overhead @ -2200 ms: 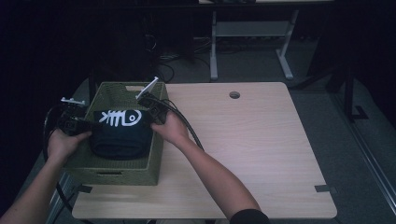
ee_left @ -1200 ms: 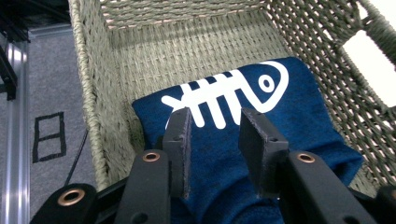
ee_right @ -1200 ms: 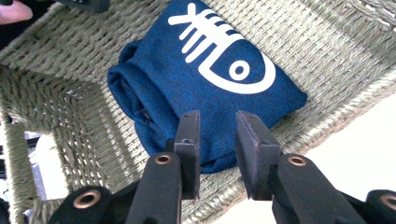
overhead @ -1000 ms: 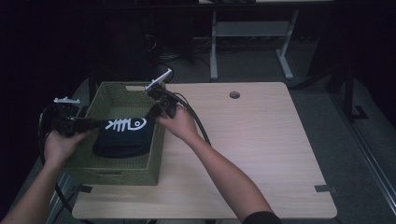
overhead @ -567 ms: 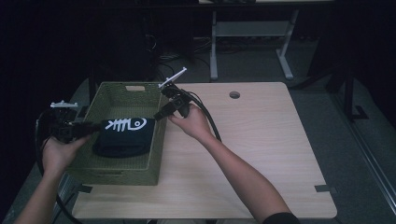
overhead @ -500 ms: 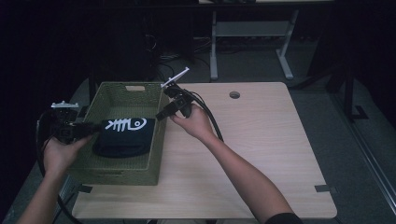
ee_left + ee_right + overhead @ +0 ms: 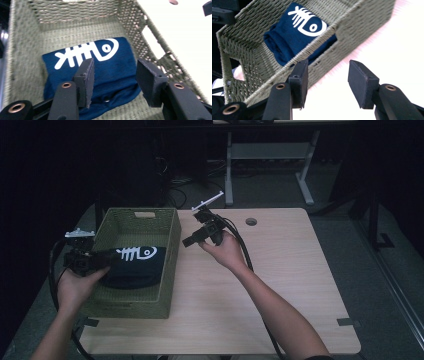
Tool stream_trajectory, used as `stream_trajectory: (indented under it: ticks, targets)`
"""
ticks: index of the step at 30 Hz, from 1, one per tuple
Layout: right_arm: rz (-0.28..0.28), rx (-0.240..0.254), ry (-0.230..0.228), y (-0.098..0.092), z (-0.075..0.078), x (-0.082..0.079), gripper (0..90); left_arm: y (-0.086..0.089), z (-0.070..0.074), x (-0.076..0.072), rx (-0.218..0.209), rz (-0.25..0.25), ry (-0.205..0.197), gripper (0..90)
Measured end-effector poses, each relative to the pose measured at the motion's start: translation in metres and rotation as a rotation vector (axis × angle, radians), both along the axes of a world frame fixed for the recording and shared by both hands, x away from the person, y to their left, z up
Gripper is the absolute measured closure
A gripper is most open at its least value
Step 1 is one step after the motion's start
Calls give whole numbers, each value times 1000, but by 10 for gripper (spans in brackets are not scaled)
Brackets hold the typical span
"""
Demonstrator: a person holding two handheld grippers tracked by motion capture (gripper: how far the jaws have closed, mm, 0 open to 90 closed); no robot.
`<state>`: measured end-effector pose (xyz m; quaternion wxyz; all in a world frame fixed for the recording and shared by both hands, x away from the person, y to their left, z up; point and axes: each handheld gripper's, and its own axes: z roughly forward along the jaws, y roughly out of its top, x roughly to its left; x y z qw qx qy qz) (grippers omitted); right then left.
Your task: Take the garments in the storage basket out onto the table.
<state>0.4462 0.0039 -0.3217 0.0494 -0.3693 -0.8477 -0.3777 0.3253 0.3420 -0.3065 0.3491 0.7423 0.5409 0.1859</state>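
One folded navy shirt (image 7: pixel 100 72) lies in the woven basket (image 7: pixel 170 270); both claws, left claw (image 7: pixel 113 80) and right claw (image 7: pixel 327 83), have just been opening, empty.

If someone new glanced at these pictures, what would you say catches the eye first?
Most likely the white fish-skeleton print on the folded navy shirt, which lies in the bottom of the woven green basket at the table's left end. Next come the two grippers with open, empty jaws: the left gripper hovers over the shirt, and the right gripper is outside the basket, above the pale wooden table.
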Motion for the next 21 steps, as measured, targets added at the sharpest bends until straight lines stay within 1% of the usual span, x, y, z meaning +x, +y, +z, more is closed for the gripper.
stream_trajectory:
  ticks: [5,11,17,18,21]
  targets:
    - [-19,-1,-1,-10,0,0,484,-11,0,0,-18,-12,-9,469]
    - [-41,-6,2,-25,-3,0,461,-21,3,1,-14,-38,-12,446]
    - [-66,-4,3,-40,-4,0,446,-31,3,3,-25,-52,-8,427]
    - [-68,-2,4,-42,-5,0,446,-33,3,4,-21,-61,-10,426]
    - [-78,-3,5,-49,-6,-1,443,-37,4,6,-25,-65,-7,426]
